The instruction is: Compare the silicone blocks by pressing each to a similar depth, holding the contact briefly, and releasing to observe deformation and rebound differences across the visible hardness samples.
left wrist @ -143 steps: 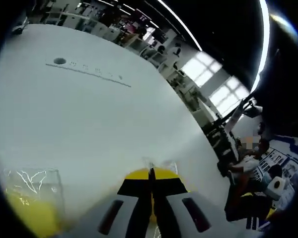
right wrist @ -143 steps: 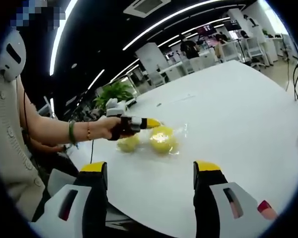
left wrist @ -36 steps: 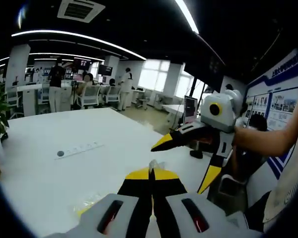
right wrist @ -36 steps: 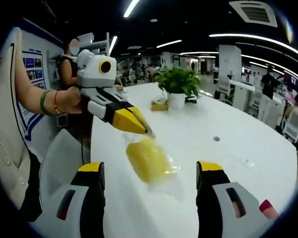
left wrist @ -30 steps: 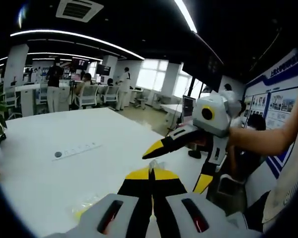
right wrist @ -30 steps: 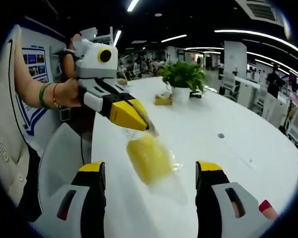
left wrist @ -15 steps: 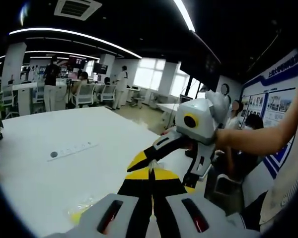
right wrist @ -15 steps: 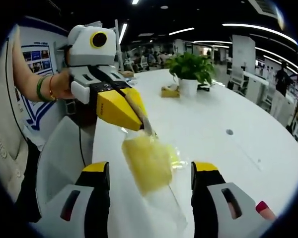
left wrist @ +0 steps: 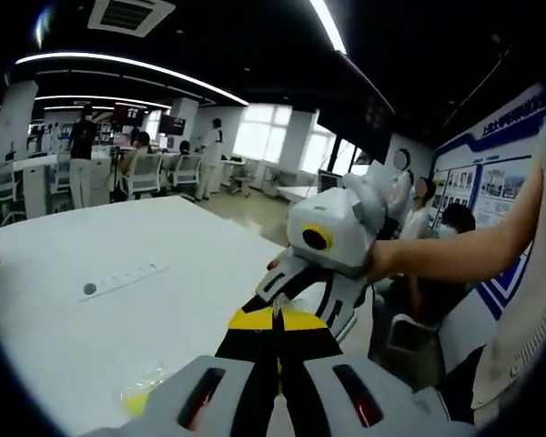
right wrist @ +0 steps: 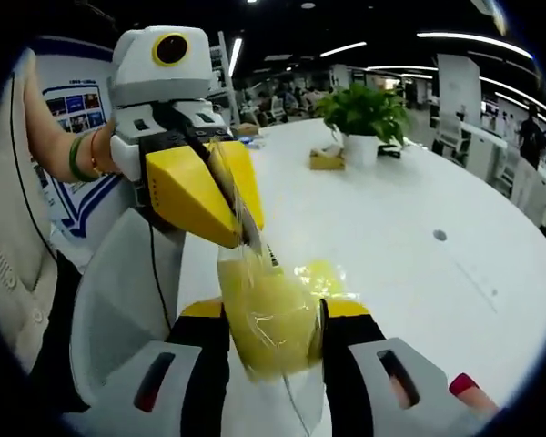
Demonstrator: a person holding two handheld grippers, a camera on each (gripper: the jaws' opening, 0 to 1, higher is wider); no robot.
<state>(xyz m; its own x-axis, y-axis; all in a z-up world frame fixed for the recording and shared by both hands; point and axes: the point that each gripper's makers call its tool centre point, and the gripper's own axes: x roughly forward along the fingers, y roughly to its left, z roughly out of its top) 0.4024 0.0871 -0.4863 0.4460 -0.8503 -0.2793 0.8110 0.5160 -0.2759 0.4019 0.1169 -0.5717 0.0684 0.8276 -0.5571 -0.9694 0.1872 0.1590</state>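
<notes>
The left tool (right wrist: pixel 241 228) has its jaws together on the top edge of a clear bag (right wrist: pixel 255 273). It holds the bag up in the air so the yellow block (right wrist: pixel 268 323) inside hangs down where the other tool can reach it.

The right tool (right wrist: pixel 271 328) has its two jaws on either side of the block, touching it. It looks like they are squeezing it through the bag, so this is likely the pressing part of the test. Hanging the block this way lets it be pinched from both sides at once.

A second yellow block (right wrist: pixel 320 273) in plastic lies on the white tabletop (right wrist: pixel 409 209) just behind the hanging one. It waits there for its turn. In the left gripper view it shows as a yellow spot (left wrist: pixel 138 399) low on the tabletop (left wrist: pixel 118 309), and the left tool's (left wrist: pixel 277 320) jaws are tight together there, with the right tool (left wrist: pixel 296 291) coming in just past them.

A plant (right wrist: pixel 364 114) stands far back on the tabletop.
</notes>
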